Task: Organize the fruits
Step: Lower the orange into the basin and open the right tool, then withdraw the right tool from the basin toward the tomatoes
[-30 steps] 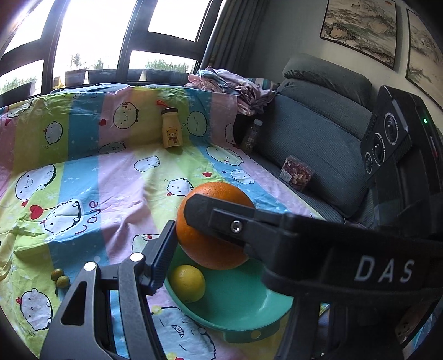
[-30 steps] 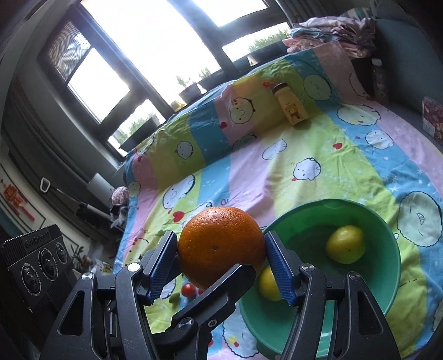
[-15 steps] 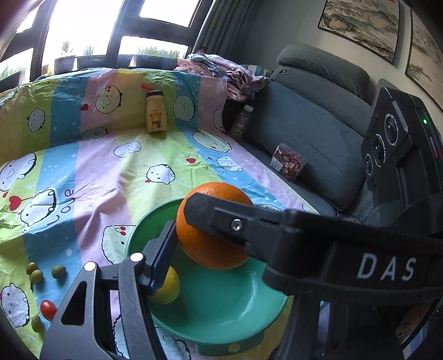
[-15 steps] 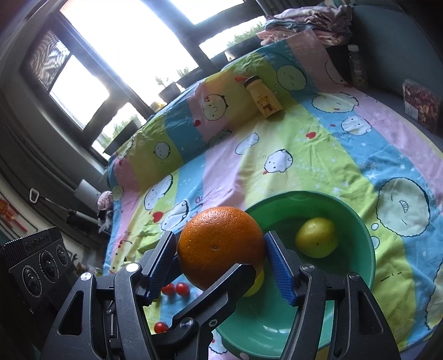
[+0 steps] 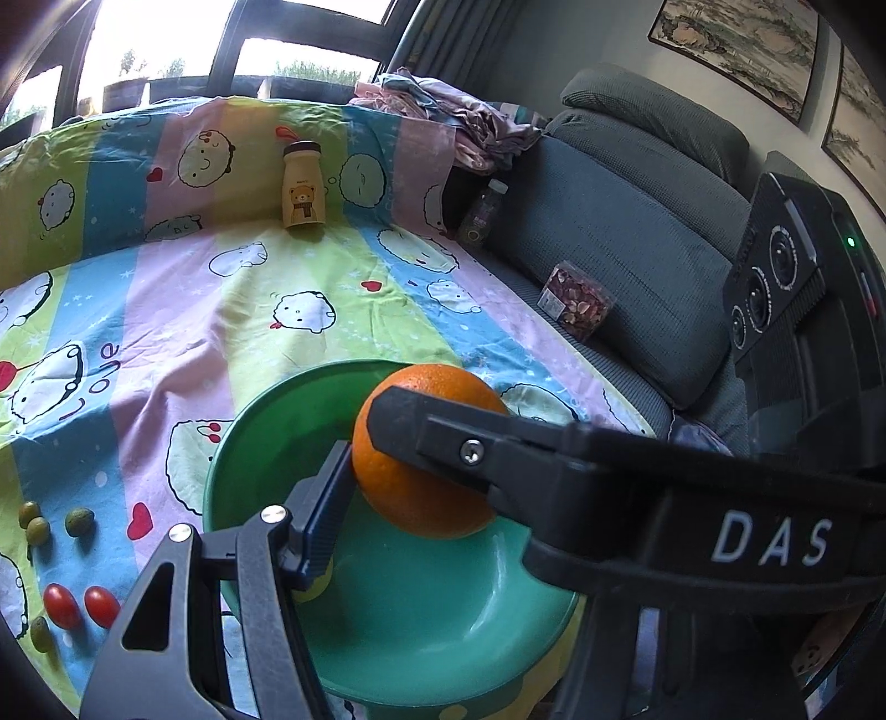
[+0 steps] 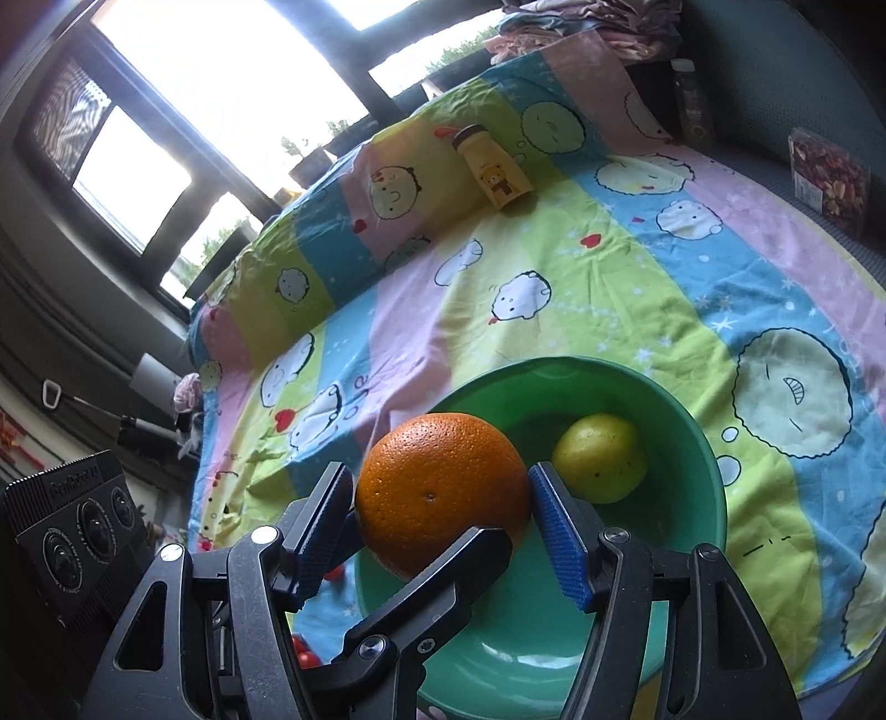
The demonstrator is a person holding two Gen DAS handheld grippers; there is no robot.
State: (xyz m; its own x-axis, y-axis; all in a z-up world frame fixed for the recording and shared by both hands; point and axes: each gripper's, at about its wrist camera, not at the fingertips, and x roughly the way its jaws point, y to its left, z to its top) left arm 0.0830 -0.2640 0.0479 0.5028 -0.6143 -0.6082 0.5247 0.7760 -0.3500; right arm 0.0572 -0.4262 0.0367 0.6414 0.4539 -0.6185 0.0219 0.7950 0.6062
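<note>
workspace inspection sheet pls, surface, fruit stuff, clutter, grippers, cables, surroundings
surface: cartoon-print sheet in coloured stripes, wrinkled.
job's things: orange held above the green bowl; lemon inside the bowl; cherry tomatoes and green olives loose on the sheet beside the bowl.
clutter: yellow bear bottle upright at the far side; clear snack box and a dark bottle on the sofa seat.
grippers: right gripper and left gripper both clamp the orange.
cables: nothing seen.
surroundings: grey sofa, pile of cloth, windows, framed paintings.
</note>
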